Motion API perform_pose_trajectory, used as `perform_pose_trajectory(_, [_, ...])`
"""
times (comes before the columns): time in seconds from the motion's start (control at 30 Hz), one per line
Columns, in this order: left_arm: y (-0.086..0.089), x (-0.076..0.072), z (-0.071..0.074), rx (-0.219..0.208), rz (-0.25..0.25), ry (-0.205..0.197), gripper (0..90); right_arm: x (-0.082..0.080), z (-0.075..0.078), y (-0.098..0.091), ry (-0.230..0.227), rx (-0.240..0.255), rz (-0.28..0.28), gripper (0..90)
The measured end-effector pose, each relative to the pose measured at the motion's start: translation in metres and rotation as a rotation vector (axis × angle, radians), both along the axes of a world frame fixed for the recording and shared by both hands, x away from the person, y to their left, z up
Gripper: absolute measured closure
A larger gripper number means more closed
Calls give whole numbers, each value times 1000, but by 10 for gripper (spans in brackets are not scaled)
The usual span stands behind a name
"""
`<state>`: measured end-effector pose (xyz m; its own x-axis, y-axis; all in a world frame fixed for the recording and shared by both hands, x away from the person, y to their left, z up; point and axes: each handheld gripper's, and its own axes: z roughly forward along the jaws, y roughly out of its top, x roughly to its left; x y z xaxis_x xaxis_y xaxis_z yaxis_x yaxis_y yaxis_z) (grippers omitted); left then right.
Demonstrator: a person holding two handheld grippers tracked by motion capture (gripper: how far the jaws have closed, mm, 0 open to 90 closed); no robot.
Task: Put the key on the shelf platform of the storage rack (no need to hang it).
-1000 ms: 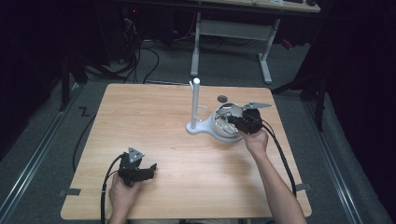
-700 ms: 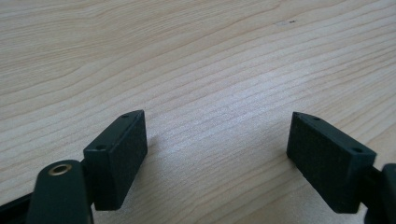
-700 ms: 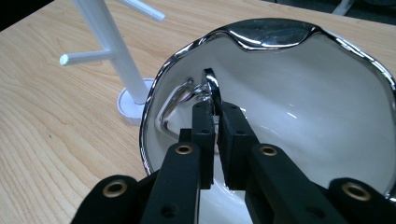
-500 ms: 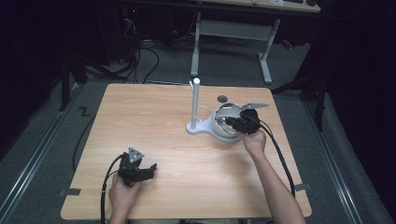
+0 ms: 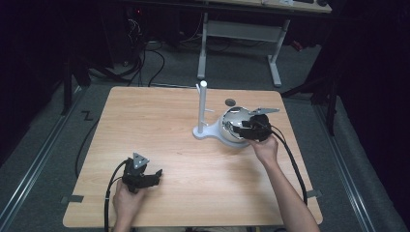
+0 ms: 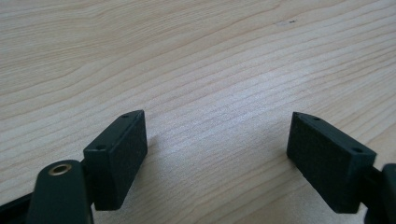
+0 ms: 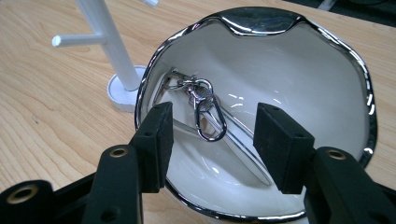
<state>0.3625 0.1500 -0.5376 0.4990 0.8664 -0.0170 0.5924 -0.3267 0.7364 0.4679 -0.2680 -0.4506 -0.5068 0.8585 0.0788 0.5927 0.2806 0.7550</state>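
While hovering over the white chrome-rimmed bowl [image 7: 299, 70], R gripper [image 7: 212, 135] is showing jaws that have just been opening, now spread w/ nothing pinched. Metal key clip [image 7: 205, 109] is lying inside bowl, just beyond the jaws. White peg stand [image 7: 107, 42] is standing beside bowl. L gripper [image 6: 217, 149] is resting low over bare bench [image 6: 187, 56], jaws spread.

A silver clasp [image 7: 205, 112] lies in a white, chrome-rimmed bowl [image 7: 299, 79] beside a white stand [image 7: 105, 37] on pale wood-grain table [image 5: 159, 121].
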Motion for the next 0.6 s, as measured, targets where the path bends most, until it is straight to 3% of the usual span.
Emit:
perform_pose_trajectory(0.27, [0,0,0,0,0,0,206,-8,6,-6,-39,21,-31,505])
perform_pose_trajectory(0.43, [0,0,0,0,1,-1,205,-10,7,-13,-24,12,-39,506])
perform_pose_trajectory(0.6, [0,0,0,0,1,-1,206,-15,13,-18,-26,41,-40,505])
